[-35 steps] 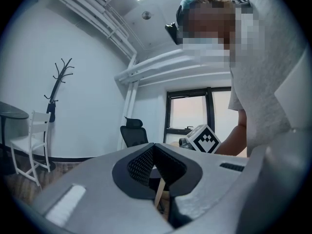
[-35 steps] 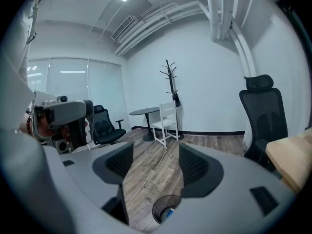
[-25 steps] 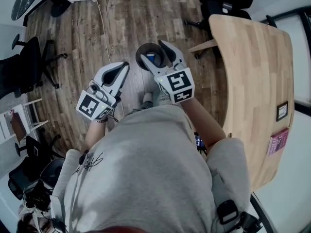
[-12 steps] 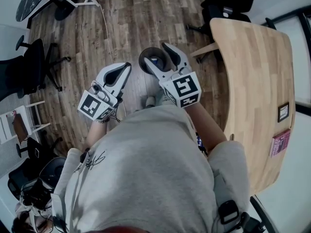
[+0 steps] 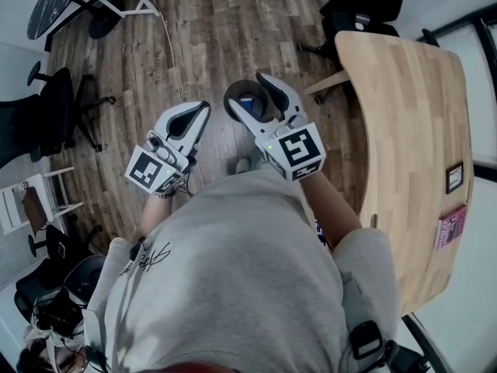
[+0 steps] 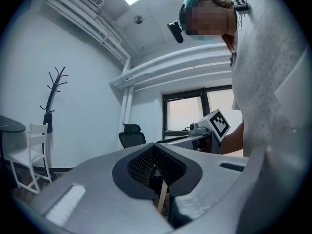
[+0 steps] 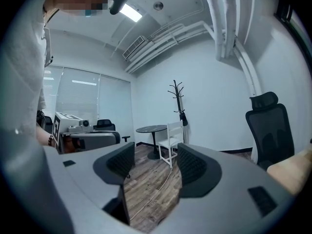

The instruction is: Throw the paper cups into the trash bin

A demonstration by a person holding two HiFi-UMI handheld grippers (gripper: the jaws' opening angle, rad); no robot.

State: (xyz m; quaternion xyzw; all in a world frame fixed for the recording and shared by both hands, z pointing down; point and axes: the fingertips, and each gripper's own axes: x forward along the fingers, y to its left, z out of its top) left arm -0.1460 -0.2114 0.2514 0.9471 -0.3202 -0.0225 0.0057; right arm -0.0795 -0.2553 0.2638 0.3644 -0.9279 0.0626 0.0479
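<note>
Dark trash bin (image 5: 252, 111) sat below the gaping, empty right gripper (image 5: 247, 86). The left gripper (image 5: 200, 109) was closed, empty. Drop seemed done; next, fetch another cup.

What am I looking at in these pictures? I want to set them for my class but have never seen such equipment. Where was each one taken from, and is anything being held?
There is no robot here. A person in a grey top holds a two-jaw tool in each hand.

The head view comes from a camera on the person's head, looking steeply down. The other two views come from cameras riding on each tool, looking along its jaws.

The left hand-held gripper has its jaws closed on nothing. The right hand-held gripper has its jaws apart and empty, above a round dark trash bin on the wooden floor. Something blue lies inside the bin, but I cannot tell what it is.

At the right stands a wooden table with a small framed item and a pink item on it.
</note>
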